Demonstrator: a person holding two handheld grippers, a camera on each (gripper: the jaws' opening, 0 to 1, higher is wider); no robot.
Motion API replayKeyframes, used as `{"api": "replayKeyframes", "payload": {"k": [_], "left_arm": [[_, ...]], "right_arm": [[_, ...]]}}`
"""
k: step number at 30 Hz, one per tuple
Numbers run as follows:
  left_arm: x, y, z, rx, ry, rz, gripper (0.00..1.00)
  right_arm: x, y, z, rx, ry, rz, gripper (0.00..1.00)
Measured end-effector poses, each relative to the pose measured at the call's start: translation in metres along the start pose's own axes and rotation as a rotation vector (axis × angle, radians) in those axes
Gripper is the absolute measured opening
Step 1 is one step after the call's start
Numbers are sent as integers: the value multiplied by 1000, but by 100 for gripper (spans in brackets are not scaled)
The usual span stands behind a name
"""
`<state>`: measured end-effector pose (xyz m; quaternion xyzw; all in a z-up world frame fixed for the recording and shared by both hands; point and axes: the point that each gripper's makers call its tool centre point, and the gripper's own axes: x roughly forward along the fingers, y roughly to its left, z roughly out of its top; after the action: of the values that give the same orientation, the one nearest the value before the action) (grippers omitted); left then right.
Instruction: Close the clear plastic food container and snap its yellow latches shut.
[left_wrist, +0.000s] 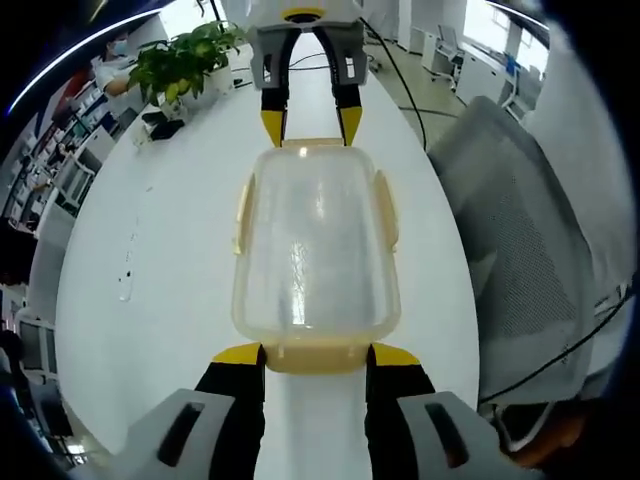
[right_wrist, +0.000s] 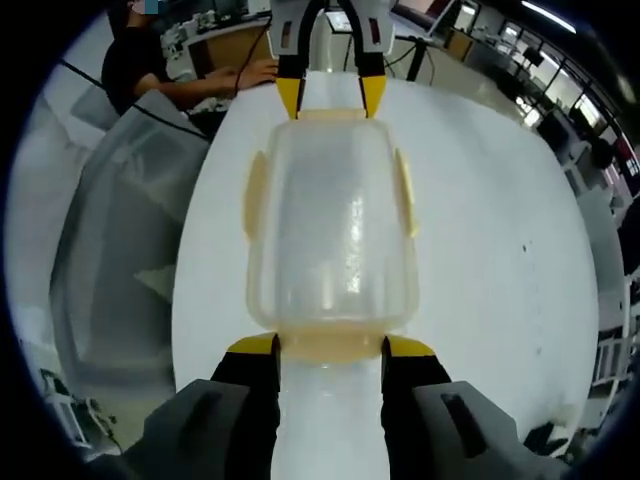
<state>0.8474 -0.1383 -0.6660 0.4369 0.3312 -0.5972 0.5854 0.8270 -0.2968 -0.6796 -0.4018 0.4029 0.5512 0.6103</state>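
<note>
The clear plastic container (left_wrist: 315, 250) lies lengthwise on the white table (left_wrist: 150, 280), and its lid appears to be on. Yellow side latches (left_wrist: 241, 212) (left_wrist: 385, 208) flare outward. My left gripper (left_wrist: 317, 352) is open, with its yellow fingertips (left_wrist: 240, 352) flanking the near end latch (left_wrist: 317, 358). The right gripper (left_wrist: 310, 122) stands at the far end, its tips on either side of that end's latch (left_wrist: 312, 143). In the right gripper view the container (right_wrist: 330, 230) runs away from my open right gripper (right_wrist: 331, 346), whose tips bracket the end latch (right_wrist: 330, 343). The left gripper (right_wrist: 330, 96) sits opposite.
A potted plant (left_wrist: 185, 60) and a dark object stand at the table's far left. A grey mesh chair (left_wrist: 520, 230) is beside the table, seen also as the chair (right_wrist: 120, 250). A person in black (right_wrist: 150, 60) rests a hand (right_wrist: 255, 72) on the table beyond the container.
</note>
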Motion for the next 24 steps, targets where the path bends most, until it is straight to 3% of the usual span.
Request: {"api": "replayKeyframes", "payload": {"k": [24], "left_arm": [[30, 7, 22, 12, -17, -15, 33]], "right_arm": [[2, -4, -35, 18, 16, 15, 36]]}}
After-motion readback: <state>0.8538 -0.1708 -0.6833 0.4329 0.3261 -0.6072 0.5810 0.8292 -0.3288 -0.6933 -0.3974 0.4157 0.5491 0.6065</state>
